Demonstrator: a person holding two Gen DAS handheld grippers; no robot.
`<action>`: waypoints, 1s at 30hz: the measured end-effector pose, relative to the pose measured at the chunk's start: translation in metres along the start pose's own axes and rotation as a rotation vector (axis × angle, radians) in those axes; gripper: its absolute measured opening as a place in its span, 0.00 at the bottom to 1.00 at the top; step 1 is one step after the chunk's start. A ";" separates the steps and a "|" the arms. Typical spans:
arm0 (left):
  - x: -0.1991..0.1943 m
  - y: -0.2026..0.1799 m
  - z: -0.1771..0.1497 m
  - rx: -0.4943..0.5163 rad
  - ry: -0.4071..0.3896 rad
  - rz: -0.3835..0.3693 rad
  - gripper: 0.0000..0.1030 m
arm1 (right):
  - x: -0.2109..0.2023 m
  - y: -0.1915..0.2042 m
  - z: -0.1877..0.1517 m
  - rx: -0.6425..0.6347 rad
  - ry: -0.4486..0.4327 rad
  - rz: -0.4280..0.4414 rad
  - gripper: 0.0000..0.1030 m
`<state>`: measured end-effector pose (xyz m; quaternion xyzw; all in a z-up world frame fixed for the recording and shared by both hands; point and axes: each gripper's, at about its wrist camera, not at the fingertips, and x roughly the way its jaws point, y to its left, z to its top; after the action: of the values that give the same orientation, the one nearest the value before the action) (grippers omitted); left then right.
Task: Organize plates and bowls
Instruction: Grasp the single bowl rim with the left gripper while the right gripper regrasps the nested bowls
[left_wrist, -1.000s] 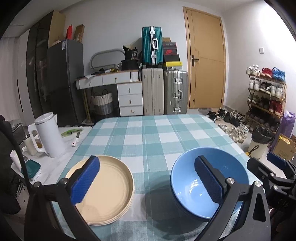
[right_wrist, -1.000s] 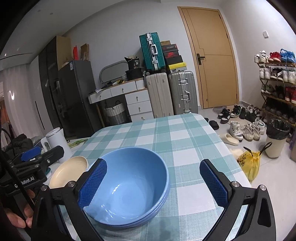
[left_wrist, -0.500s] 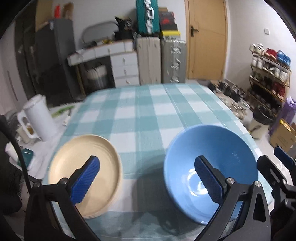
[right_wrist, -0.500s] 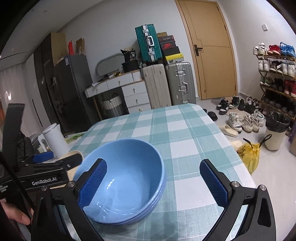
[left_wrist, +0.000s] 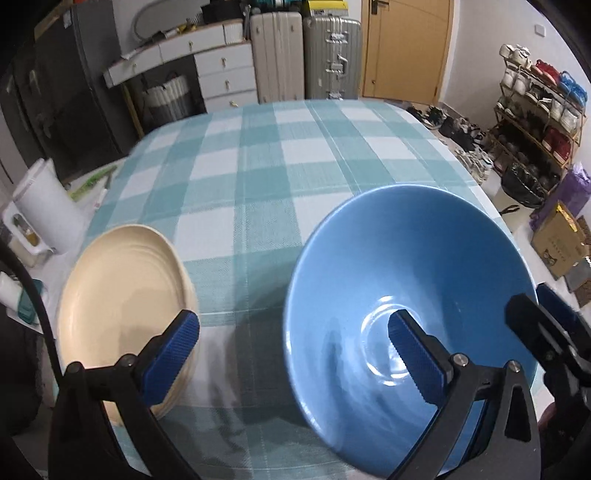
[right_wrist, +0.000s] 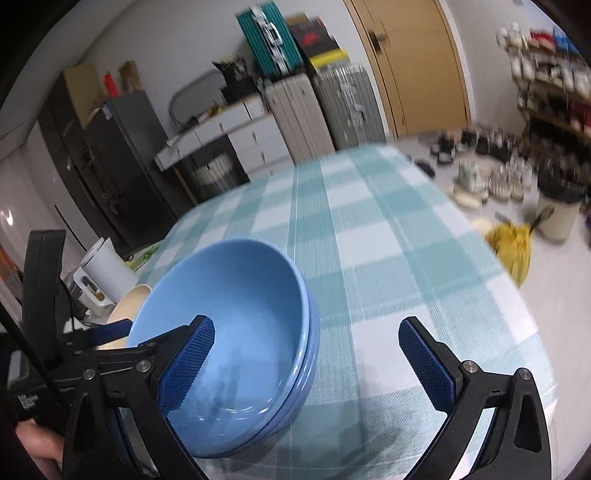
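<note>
Blue ceramic fills the lower right of the left wrist view: the blue bowls (left_wrist: 406, 295), which the right wrist view shows as a nested stack of at least two by the doubled rim, sit on the checked tablecloth (left_wrist: 277, 166) toward the near edge of the table. At the lower left of that same view lies the cream plates stack (left_wrist: 122, 291), apart from the bowls with bare cloth between them. The left gripper (left_wrist: 291, 354) hangs with its jaws spread wide, one pad over the plates' near rim and the other over the bowl's well, holding nothing. The right gripper (right_wrist: 310, 369) is likewise spread and empty, its left pad dipping inside the bowl and its right pad over bare cloth, so it looks set to straddle the bowl's wall. Motion blur makes it hard to say whether any pad touches the ceramic. To take the bowl well, the right gripper should drop until the rim sits deep between the pads, pinch squarely across the wall rather than at the lip, and lift straight so the lower bowl stays put.
</note>
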<state>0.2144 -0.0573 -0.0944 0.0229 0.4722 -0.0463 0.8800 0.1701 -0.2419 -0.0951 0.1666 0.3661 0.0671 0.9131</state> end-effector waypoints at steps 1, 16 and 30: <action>0.003 0.000 0.001 -0.004 0.011 -0.008 0.99 | 0.003 -0.002 0.002 0.021 0.014 -0.004 0.99; 0.030 0.005 -0.002 -0.022 0.115 -0.055 0.81 | 0.052 -0.020 0.006 0.113 0.288 0.011 0.78; 0.044 0.008 -0.008 -0.031 0.190 -0.133 0.62 | 0.080 0.001 0.005 0.064 0.427 -0.050 0.71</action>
<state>0.2327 -0.0509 -0.1356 -0.0178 0.5547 -0.0949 0.8264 0.2308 -0.2224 -0.1429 0.1682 0.5569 0.0667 0.8106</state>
